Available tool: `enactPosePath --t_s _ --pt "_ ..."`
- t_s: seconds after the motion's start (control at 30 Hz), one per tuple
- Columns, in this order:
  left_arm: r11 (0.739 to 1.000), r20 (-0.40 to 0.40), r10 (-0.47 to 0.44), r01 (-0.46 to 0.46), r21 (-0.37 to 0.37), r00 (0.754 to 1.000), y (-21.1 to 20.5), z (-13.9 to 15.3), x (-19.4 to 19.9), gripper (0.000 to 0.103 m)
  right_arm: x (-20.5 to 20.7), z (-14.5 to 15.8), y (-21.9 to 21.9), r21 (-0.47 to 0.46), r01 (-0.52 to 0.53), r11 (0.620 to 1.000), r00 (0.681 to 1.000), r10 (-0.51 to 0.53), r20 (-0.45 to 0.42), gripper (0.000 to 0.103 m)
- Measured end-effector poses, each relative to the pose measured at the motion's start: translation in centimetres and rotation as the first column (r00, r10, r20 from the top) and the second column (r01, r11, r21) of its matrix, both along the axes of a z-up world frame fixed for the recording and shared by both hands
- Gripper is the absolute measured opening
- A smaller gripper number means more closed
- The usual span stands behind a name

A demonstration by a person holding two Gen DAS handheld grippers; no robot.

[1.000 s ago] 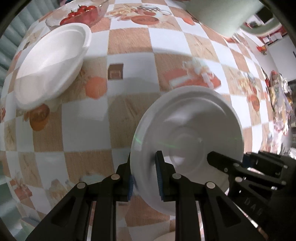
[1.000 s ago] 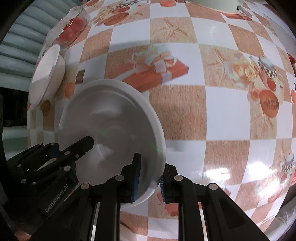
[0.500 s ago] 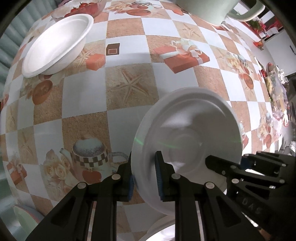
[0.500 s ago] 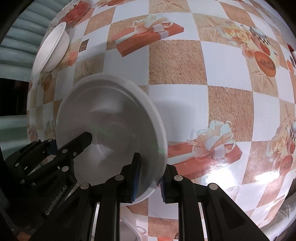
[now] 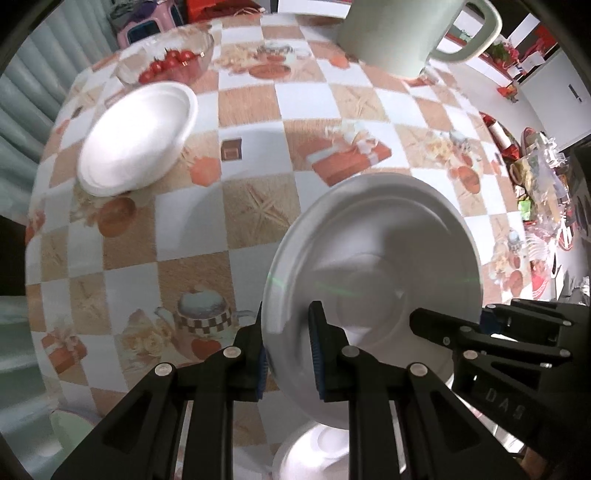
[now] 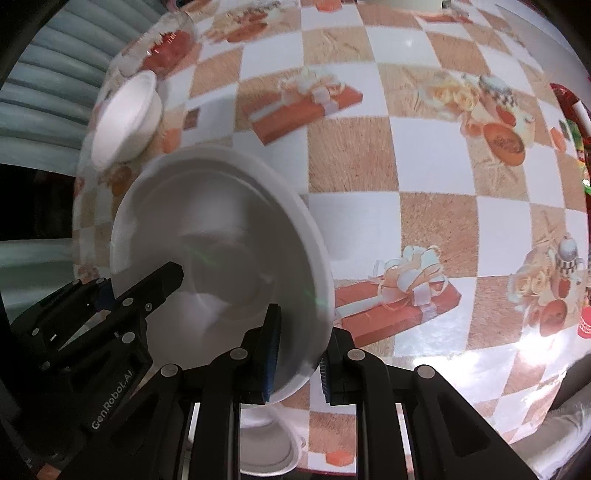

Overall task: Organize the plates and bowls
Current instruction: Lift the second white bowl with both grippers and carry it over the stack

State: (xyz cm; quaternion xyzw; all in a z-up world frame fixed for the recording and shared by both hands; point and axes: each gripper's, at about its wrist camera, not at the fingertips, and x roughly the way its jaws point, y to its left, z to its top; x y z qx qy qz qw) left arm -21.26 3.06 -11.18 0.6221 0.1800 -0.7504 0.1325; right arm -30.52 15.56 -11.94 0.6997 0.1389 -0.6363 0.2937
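Observation:
Both grippers hold one white bowl (image 5: pixel 373 266) above the checkered table. My left gripper (image 5: pixel 288 350) is shut on its left rim. My right gripper (image 6: pixel 297 347) is shut on its right rim; the bowl (image 6: pixel 221 258) fills the lower left of the right wrist view. A second white bowl (image 5: pixel 136 136) sits on the table at the far left; it also shows in the right wrist view (image 6: pixel 125 118). Another white dish (image 5: pixel 317 454) lies directly below the held bowl, and shows in the right wrist view (image 6: pixel 269 450).
A glass bowl of tomatoes (image 5: pixel 170 62) stands behind the far white bowl. A pale green jug (image 5: pixel 402 33) stands at the back. A pale green dish (image 5: pixel 66 432) sits at the near left table edge. Clutter lies at the right (image 5: pixel 539 177).
The held bowl has risen and both grippers have pulled back toward the near edge; the far white bowl looks farther away, and the white dish beneath shows more.

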Motion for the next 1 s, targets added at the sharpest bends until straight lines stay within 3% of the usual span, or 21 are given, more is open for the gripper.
enactPosePath --t_s 0.43,0.73,1.0 --pt "1.000 -0.039 -0.020 0.021 0.009 0.999 2.3 4.4 4.0 0.021 2.9 6.1 1.0 -0.021 -0.006 1.000 0.999 0.005 -0.049 0.020" --pt "0.996 -0.008 -0.089 0.089 0.006 0.996 3.9 5.1 7.5 0.021 7.6 6.1 2.1 0.016 -0.008 1.000 1.000 0.009 -0.021 0.020" --pt "0.987 0.053 -0.157 0.154 0.045 0.986 5.9 3.5 9.4 0.021 9.9 4.5 3.9 0.065 0.026 0.998 0.999 -0.028 0.027 0.021"
